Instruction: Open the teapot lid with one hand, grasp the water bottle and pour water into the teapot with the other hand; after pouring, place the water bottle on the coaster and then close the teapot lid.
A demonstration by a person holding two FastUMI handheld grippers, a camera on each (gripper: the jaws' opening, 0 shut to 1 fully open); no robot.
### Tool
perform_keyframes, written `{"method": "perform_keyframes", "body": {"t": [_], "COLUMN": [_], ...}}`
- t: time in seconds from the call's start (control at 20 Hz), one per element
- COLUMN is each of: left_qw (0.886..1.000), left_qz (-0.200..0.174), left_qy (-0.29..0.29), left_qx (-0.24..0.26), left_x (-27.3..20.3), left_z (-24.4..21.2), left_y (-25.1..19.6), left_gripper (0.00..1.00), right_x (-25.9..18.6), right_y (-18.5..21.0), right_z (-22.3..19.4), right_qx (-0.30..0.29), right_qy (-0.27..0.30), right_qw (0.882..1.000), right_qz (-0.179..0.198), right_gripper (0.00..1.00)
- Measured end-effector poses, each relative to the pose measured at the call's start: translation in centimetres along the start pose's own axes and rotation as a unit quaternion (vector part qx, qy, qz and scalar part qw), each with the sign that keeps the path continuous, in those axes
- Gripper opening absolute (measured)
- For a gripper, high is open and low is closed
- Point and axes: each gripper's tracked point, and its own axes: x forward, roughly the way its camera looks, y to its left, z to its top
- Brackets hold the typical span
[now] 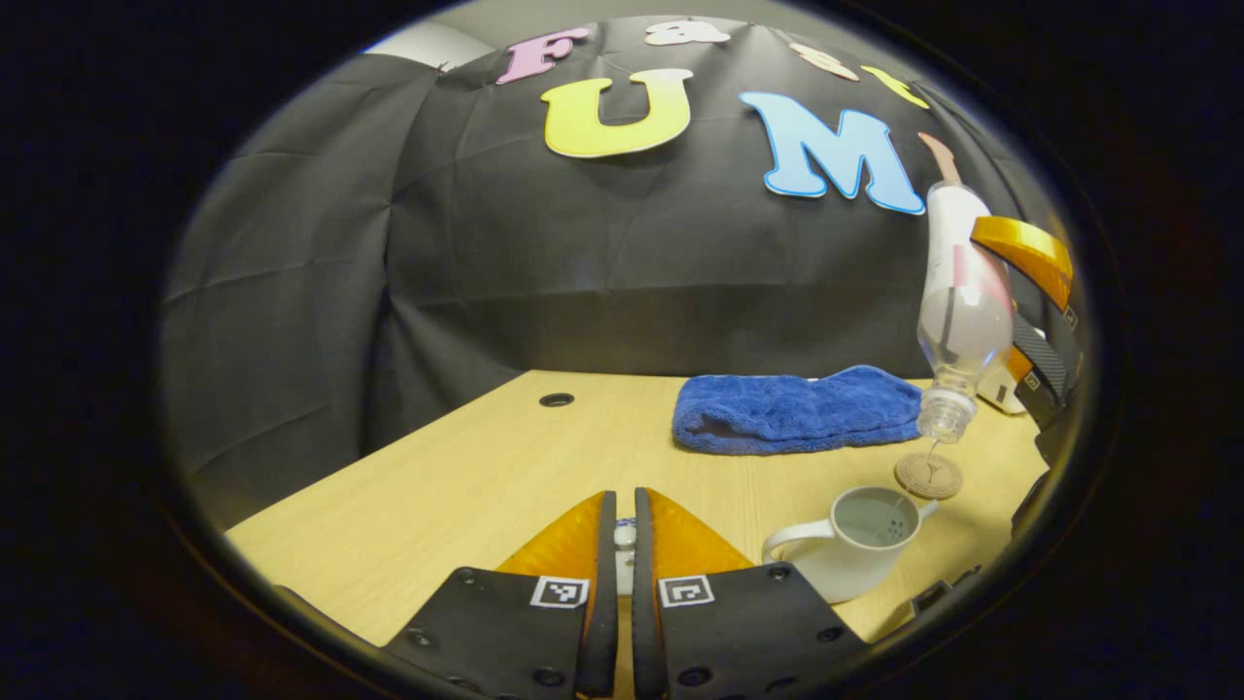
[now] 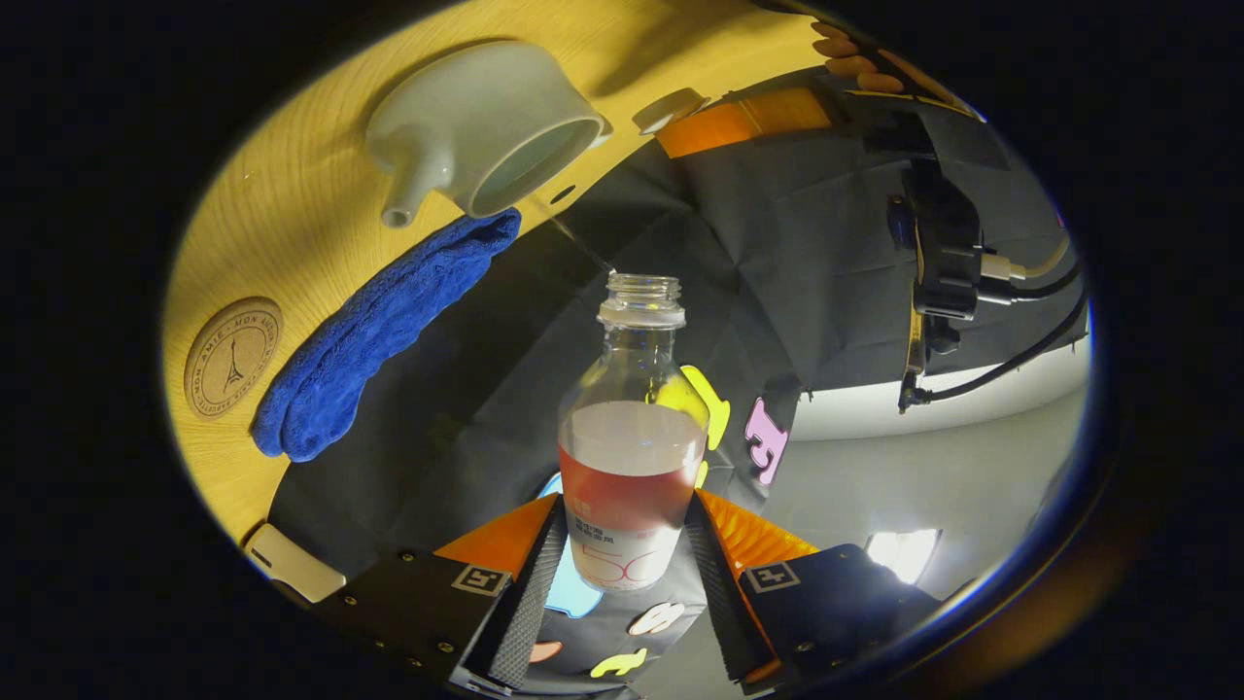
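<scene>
Right gripper (image 2: 622, 574) clamps the inverted water bottle (image 2: 630, 457) (mouth down) above the open teapot (image 1: 860, 544), lower right; left gripper (image 1: 624, 554) fingers pinch the lid (image 1: 625, 559).

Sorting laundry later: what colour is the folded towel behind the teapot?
Blue; the towel shows best in the left gripper view, lying beyond the teapot.
</scene>
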Motion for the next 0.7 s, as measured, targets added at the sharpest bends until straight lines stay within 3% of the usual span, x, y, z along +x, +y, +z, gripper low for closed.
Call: {"method": "perform_keyframes", "body": {"t": [0.1,0.2,0.35,0.55,0.7], "left_qw": [1.0,1.0,1.0,1.0,1.0], "left_qz": [0.001,0.002,0.003,0.003,0.005], "left_qy": [-0.001,-0.003,-0.004,-0.003,-0.002], "left_qx": [-0.001,-0.002,-0.002,-0.001,0.0], "left_x": [0.0,0.0,0.0,0.2,0.1], "left_z": [0.0,0.2,0.1,0.1,0.1], "left_y": [0.1,0.2,0.2,0.0,0.3], "left_gripper": [0.12,0.13,0.12,0.12,0.12], "right_x": [-0.2,-0.5,-1.1,-1.8,-2.4], "right_y": [0.6,2.2,3.3,4.3,4.9], "right_z": [-0.1,-0.3,-0.4,-0.5,-0.5], "right_qx": [0.022,0.08,0.179,0.306,0.394], "right_qy": [0.006,0.018,0.035,0.057,0.074], "right_qw": [1.0,0.996,0.979,0.943,0.905], "right_qz": [0.013,0.047,0.087,0.116,0.14], "right_gripper": [0.72,0.72,0.73,0.73,0.73]}}
